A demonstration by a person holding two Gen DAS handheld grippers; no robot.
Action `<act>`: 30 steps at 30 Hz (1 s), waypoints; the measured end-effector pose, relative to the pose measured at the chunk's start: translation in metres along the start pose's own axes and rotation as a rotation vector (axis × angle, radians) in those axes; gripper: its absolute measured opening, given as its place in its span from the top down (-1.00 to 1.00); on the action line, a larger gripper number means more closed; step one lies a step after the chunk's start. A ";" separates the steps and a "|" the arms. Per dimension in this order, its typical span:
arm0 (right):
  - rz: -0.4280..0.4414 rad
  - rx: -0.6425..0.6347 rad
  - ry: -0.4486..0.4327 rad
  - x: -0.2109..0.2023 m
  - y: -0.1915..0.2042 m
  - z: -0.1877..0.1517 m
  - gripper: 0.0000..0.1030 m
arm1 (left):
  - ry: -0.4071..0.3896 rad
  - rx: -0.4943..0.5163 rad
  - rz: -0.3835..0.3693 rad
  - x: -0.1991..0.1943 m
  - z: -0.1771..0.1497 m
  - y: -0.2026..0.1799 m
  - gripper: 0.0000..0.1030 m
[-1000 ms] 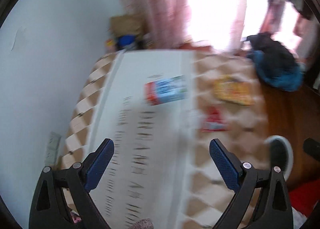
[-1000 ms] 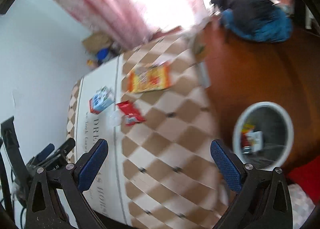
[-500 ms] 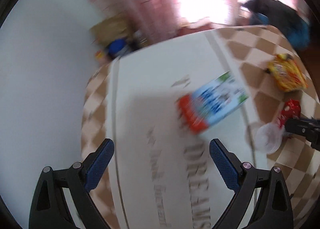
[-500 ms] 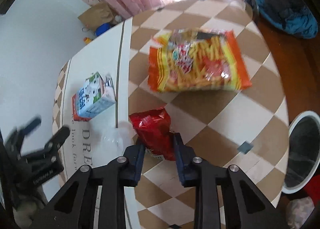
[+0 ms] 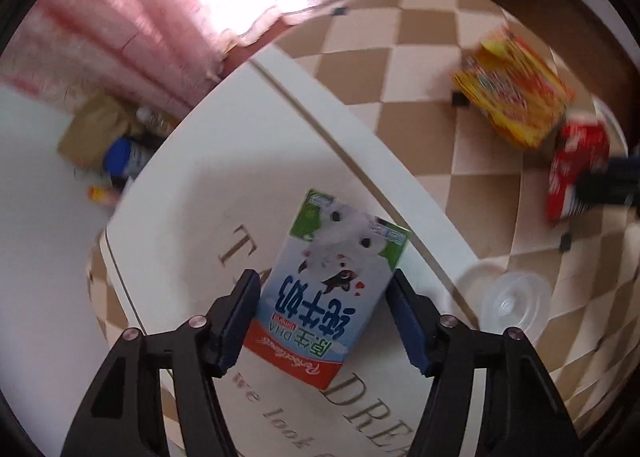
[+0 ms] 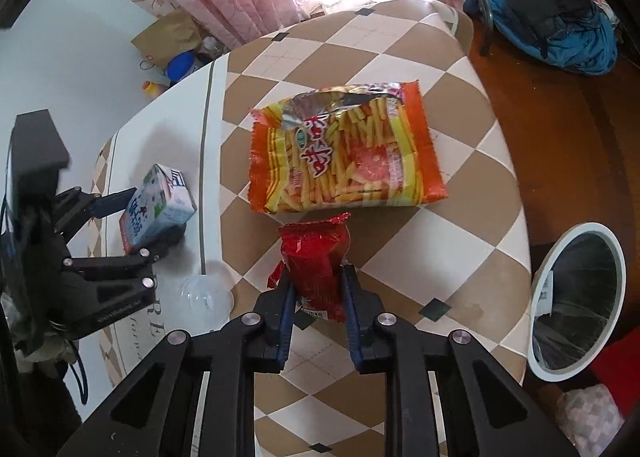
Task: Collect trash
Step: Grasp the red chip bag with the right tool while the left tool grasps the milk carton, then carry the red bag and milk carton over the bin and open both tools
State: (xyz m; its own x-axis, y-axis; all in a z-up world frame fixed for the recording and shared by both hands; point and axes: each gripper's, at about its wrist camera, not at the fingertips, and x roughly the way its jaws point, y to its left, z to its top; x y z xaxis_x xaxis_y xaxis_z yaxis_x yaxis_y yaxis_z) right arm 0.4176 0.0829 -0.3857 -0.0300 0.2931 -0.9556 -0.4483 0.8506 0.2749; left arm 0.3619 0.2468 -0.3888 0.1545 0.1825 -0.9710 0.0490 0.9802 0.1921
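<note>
A blue-and-white milk carton (image 5: 332, 281) lies on the white lettered runner (image 5: 188, 241). My left gripper (image 5: 322, 289) is shut on it, a finger pressed to each long side; the right wrist view shows the same grip on the carton (image 6: 160, 197). My right gripper (image 6: 317, 288) is shut on a crumpled red snack packet (image 6: 316, 257) on the checked tablecloth (image 6: 440, 241). Just beyond it lies a torn yellow-orange chip bag (image 6: 344, 153). A clear plastic lid (image 6: 206, 297) rests between the two grippers.
A white-rimmed waste bin (image 6: 588, 226) stands on the wooden floor off the table's right edge, with some litter inside. A blue and black backpack (image 6: 540, 13) sits at the far right. A paper bag and bottles (image 6: 172, 37) are by the pink curtain.
The left gripper came down onto the milk carton and shut on it. The right gripper, open and farther back a second ago, has shut on the red packet and still holds it.
</note>
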 end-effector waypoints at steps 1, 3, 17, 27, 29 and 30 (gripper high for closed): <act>0.000 -0.003 0.003 0.001 0.002 0.001 0.58 | 0.000 -0.032 -0.018 -0.002 -0.004 0.002 -0.15; 0.001 -0.014 -0.001 0.002 0.006 -0.001 0.63 | -0.012 -0.090 -0.004 -0.007 -0.009 0.005 -0.12; -0.019 -0.166 -0.144 -0.070 0.027 -0.073 0.66 | -0.169 -0.659 0.120 -0.114 -0.126 -0.024 -0.05; 0.040 -0.210 -0.292 -0.164 0.018 -0.141 0.67 | -0.332 -0.729 0.123 -0.202 -0.170 -0.070 -0.04; 0.064 -0.195 -0.323 -0.187 0.009 -0.150 0.67 | -0.373 -0.719 0.111 -0.222 -0.168 -0.084 -0.04; 0.074 -0.188 -0.338 -0.199 0.002 -0.154 0.67 | -0.387 -0.715 0.102 -0.227 -0.165 -0.088 -0.04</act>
State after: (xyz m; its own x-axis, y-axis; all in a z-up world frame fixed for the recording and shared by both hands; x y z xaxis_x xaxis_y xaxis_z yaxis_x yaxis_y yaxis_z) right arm 0.2852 -0.0410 -0.2117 0.2132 0.5043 -0.8368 -0.6129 0.7360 0.2875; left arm 0.1592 0.1319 -0.2084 0.4600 0.3617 -0.8109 -0.6044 0.7966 0.0125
